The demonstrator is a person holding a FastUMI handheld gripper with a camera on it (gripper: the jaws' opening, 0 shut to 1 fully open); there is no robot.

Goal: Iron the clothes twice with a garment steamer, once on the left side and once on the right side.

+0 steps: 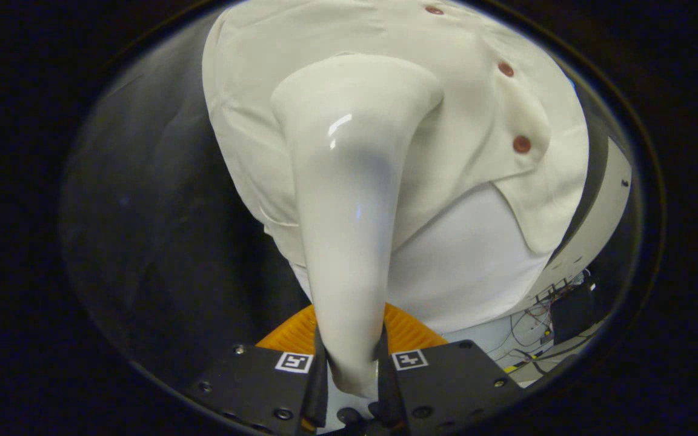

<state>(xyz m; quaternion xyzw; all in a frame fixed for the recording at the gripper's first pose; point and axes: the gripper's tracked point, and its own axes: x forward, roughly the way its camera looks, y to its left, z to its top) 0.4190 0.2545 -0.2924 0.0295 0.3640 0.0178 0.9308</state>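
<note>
Glossy smooth white plastic steamer [349, 200] against a matt, seemingly woven cream cloth shirt [482, 115].

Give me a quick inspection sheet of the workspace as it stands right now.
Surface: nothing seen.
Job's things: white garment steamer, handle clamped between the fingers, head up against the cream shirt beyond them; the shirt has red-brown buttons.
Clutter: orange ribbed piece just behind the fingers.
Grippers: gripper shut on the steamer handle.
Cables: loose wires low beside the shirt.
Surroundings: black cloth wall; white panel past the shirt's edge.
</note>
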